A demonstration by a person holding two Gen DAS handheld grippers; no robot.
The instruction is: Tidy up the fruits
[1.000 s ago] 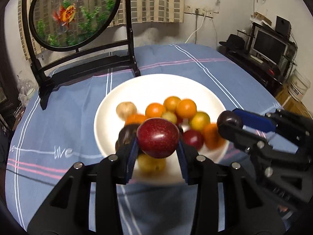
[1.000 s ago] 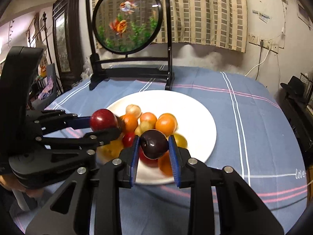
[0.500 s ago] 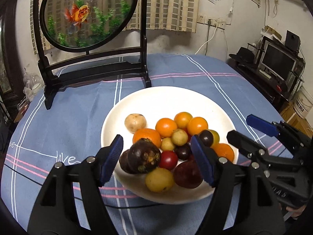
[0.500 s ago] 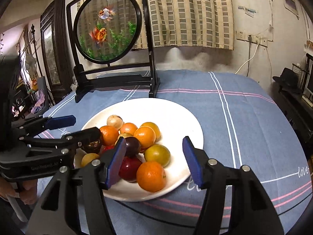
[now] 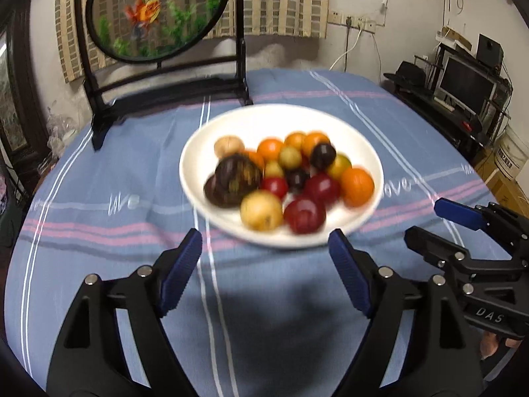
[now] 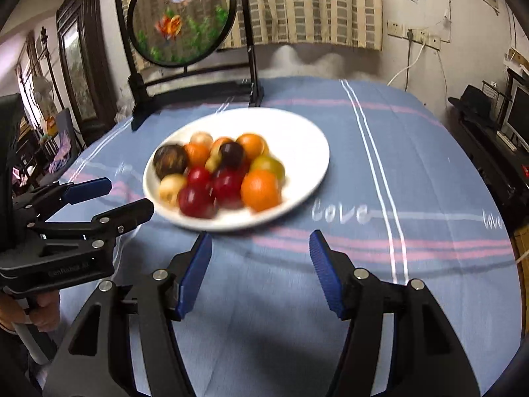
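Note:
A white plate (image 5: 264, 119) (image 6: 307, 139) on the blue tablecloth holds a pile of several fruits: oranges (image 5: 357, 182) (image 6: 261, 190), red plums (image 5: 304, 215) (image 6: 196, 200), dark purple fruits (image 5: 236, 175) (image 6: 170, 160) and yellow ones (image 5: 261, 210). My left gripper (image 5: 264, 264) is open and empty, just short of the plate's near rim; it also shows at the left of the right wrist view (image 6: 112, 198). My right gripper (image 6: 261, 264) is open and empty, near side of the plate; it shows at the right of the left wrist view (image 5: 433, 221).
A black-framed round goldfish screen (image 5: 158, 10) (image 6: 182, 16) stands at the table's far side behind the plate. A dark cabinet (image 6: 79, 66) is at the left; a monitor and shelves (image 5: 466, 86) are past the table's right edge.
Both grippers let go of their fruits, the left a red plum, the right a dark plum, onto the plate, opened, and pulled back toward me away from the plate.

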